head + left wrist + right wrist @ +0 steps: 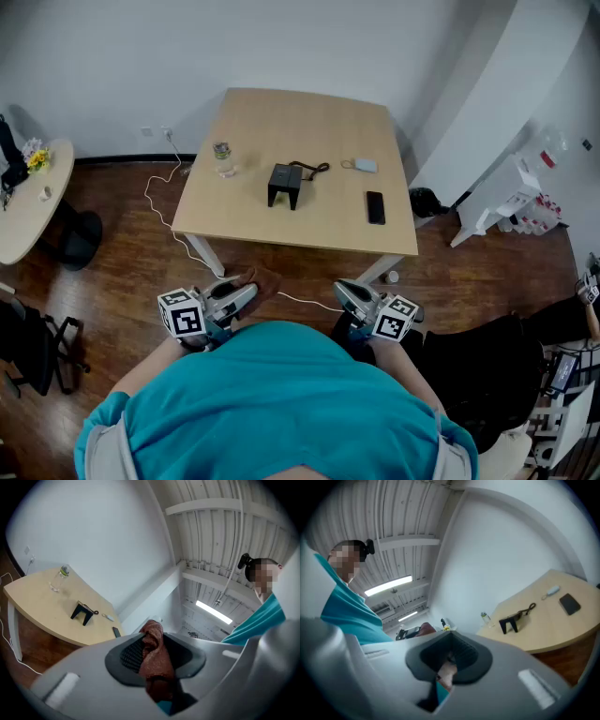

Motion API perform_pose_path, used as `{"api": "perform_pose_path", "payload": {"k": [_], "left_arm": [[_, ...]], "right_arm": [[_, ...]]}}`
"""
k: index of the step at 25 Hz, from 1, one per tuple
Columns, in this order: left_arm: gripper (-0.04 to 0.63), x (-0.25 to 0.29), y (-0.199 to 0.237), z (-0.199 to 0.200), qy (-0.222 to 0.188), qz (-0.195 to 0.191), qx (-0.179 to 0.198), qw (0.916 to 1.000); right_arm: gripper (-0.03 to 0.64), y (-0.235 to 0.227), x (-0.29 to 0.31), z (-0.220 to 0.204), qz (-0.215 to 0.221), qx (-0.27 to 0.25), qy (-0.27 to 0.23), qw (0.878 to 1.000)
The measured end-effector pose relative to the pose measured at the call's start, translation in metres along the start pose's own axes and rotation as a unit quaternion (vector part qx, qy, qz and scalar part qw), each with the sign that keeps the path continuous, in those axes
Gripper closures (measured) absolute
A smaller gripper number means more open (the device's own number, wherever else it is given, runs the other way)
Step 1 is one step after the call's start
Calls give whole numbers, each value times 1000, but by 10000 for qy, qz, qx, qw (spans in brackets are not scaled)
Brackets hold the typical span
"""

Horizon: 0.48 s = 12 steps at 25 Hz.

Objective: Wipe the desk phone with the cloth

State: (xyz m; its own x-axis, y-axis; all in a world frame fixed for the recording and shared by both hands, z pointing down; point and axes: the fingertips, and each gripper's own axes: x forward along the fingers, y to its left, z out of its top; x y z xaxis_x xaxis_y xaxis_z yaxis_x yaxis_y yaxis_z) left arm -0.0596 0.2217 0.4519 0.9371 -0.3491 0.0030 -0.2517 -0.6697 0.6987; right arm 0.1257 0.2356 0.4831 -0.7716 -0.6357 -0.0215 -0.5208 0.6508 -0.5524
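Note:
The black desk phone point(285, 184) stands in the middle of the light wooden table point(244, 216), its cord curling to the right. It also shows far off in the left gripper view, desk phone point(83, 612), and in the right gripper view, desk phone point(510, 622). My left gripper point(246, 292) is held near the person's waist, well short of the table, shut on a reddish-brown cloth point(153, 654) that bunches up between its jaws. My right gripper point(345, 292) hangs beside it, shut with nothing in it. Both are far from the phone.
A clear bottle point(222, 158) stands left of the phone. To the phone's right lie a small pale item point(364, 166) and a black smartphone point(375, 207). A white cable point(161, 202) trails over the wooden floor. A round side table point(28, 216) stands at left.

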Motion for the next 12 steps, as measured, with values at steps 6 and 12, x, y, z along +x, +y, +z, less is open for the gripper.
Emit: {"api": "perform_pose_path", "payload": {"k": [6,12], "left_arm": [[474,4,30,14,-94,61,-154,9998],[474,-15,107,84,-374,-116,-240,9989]], "right_arm": [[611,-33,31,13,-37,-62,204,9998],[542,-81,121,25,-217,143,350,9991]]}}
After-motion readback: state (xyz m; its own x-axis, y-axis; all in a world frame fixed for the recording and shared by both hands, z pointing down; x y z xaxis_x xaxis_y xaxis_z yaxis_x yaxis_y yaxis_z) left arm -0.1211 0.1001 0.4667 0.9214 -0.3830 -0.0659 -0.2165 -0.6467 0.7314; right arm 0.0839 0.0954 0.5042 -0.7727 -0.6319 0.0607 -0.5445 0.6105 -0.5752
